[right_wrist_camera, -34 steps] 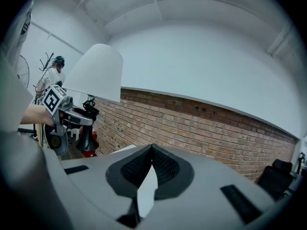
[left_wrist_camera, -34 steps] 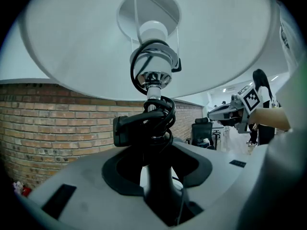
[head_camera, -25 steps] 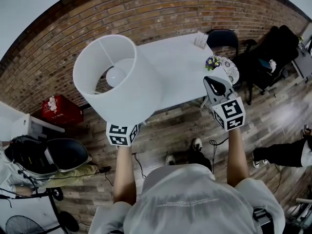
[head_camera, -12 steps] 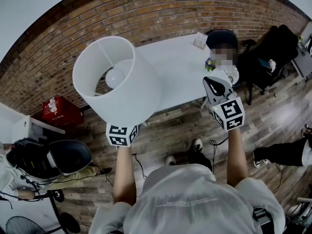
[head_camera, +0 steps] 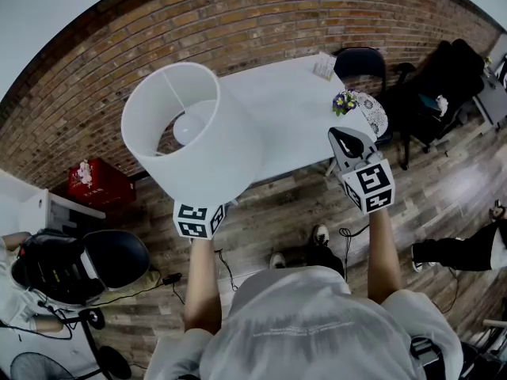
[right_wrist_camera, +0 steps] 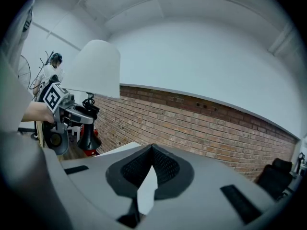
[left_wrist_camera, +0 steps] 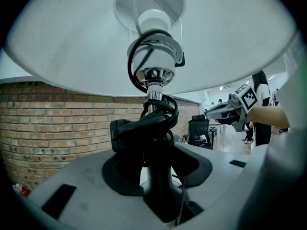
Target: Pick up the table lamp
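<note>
Behind the lamp (head_camera: 198, 141) a white bench (head_camera: 301, 109) stands against a brick wall (head_camera: 317, 22). Small flowers (head_camera: 345, 100) sit near the bench's right end, and a dark chair (head_camera: 360, 60) stands just behind that end. A red box (head_camera: 99, 182) is on the wood floor (head_camera: 285, 212) at the left, by the wall. Another person's leg (head_camera: 451, 252) shows at the far right.

The lamp is up in the air, off the bench, in front of the bench's left part. Its big white shade leans toward the camera, so the bulb (head_camera: 186, 127) shows inside. The shade hides the left end of the bench and most of the left gripper (left_wrist_camera: 156, 176) in the head view. A black cord (left_wrist_camera: 153, 119) is wound round the thin metal pole under the shade.

The left gripper holds the lamp from below. Its fingers (left_wrist_camera: 125, 169) are closed on the dark lower part of the pole, with the shade right above them. The left arm (head_camera: 202, 283) reaches straight forward.

The right gripper (right_wrist_camera: 149, 171) is well apart from the lamp, near the right front corner of the bench. Its fingers are pressed together with nothing between them. The right arm (head_camera: 383, 252) also reaches forward, beside the left one.
</note>
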Demonstrator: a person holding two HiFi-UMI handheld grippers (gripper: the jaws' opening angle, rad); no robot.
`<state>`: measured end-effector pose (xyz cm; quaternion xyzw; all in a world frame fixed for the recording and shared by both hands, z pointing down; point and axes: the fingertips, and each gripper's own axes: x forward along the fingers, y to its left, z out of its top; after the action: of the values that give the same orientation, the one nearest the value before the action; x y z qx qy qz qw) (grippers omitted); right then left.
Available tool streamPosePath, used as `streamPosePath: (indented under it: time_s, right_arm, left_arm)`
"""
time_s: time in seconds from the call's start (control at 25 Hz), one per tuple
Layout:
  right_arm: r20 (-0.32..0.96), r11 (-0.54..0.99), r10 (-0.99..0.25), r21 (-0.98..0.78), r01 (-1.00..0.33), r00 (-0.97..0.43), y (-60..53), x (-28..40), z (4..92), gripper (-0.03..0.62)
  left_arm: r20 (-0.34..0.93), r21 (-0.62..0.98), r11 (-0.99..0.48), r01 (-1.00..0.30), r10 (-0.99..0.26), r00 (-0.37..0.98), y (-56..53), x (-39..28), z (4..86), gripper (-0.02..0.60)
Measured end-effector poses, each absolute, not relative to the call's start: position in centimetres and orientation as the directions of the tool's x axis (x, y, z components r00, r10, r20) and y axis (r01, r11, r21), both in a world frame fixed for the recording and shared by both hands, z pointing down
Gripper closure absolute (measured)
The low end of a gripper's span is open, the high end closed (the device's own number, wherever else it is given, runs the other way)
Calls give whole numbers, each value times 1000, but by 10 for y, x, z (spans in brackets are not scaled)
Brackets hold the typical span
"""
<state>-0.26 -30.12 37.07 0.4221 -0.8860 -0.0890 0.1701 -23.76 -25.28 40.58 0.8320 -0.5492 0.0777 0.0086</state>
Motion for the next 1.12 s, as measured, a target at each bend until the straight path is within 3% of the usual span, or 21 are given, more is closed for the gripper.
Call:
streamPosePath:
  time_s: [0.72,1.12]
  right_arm:
    - [321,649,-757,265,-714,-569,-327,-9,415,582]
    - [263,611,-791,316,-726,-552,-352,-17,397,582]
  left_arm:
    - [199,-16,-423,-906,-889,412,-284,-248,457,420]
    - [201,-42,-431,-901,-887,415,-313,-252,454,420]
